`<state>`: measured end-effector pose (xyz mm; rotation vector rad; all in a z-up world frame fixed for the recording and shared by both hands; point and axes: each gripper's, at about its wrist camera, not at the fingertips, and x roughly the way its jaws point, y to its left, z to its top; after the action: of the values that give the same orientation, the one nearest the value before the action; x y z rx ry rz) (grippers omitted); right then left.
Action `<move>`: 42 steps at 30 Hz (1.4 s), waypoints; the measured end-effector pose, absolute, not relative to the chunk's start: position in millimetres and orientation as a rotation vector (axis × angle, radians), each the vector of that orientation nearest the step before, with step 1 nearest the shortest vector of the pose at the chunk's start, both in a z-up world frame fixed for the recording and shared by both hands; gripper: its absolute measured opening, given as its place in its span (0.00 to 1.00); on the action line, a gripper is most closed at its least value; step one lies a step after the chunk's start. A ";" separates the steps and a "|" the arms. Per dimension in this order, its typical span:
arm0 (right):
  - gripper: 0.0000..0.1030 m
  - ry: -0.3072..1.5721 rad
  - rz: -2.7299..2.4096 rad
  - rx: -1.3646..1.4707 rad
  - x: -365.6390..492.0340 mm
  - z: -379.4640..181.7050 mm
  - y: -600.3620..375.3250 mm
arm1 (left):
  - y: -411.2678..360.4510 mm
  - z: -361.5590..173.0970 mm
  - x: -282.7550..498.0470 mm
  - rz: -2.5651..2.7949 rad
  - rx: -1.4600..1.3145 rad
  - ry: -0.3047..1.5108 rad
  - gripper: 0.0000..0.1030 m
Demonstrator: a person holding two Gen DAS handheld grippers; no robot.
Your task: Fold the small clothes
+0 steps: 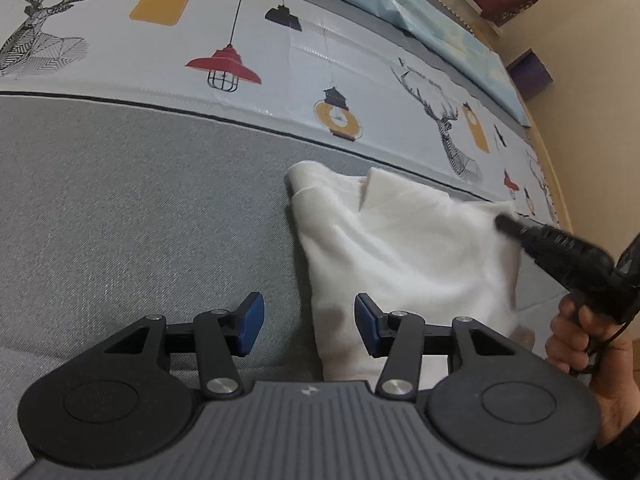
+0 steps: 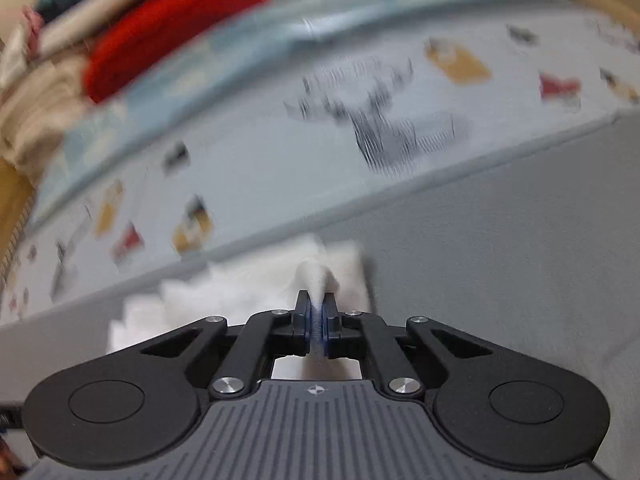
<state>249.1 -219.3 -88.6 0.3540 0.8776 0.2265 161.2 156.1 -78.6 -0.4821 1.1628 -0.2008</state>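
A small white garment (image 1: 400, 248) lies partly folded on the grey bed cover (image 1: 140, 208). My left gripper (image 1: 310, 326) is open, its blue pads astride the garment's near left edge, holding nothing. My right gripper (image 2: 317, 320) is shut on a pinch of the white garment (image 2: 248, 292) and lifts its far right edge. In the left wrist view it shows as a black tool (image 1: 504, 224) at the right, held by a hand (image 1: 580, 340). The right wrist view is blurred by motion.
A printed strip with deer and lamp motifs (image 1: 240, 52) runs behind the grey cover. A light blue sheet (image 1: 440, 12) lies beyond it. Red and beige folded clothes (image 2: 160, 28) are stacked at the back. A tan wall (image 1: 592, 60) is at the right.
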 end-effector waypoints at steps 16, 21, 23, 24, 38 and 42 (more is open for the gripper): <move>0.50 1.003 0.305 0.416 229.9 -93.6 -255.7 | 128.1 -110.2 189.8 -0.177 -0.657 1.231 0.60; 0.58 1.142 0.314 0.233 217.0 -115.9 -249.3 | 116.3 -130.9 202.2 -0.141 -0.722 1.257 0.60; 0.63 1.162 0.305 0.265 216.8 -120.5 -256.8 | 110.4 -136.6 205.8 -0.131 -0.726 1.257 0.61; 0.63 1.174 0.300 0.309 217.6 -122.9 -261.6 | 107.7 -137.7 207.4 -0.128 -0.722 1.250 0.61; 0.15 1.038 0.337 0.417 226.7 -105.7 -233.7 | 104.8 -67.3 213.0 -0.188 -0.427 0.929 0.28; 0.15 0.852 0.386 0.430 225.4 -79.9 -216.0 | 121.4 -34.4 206.1 -0.138 -0.364 0.753 0.33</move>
<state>225.4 -216.0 -79.9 0.4304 0.8518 0.3856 206.1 121.4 -34.4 -0.3640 0.7525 -0.1376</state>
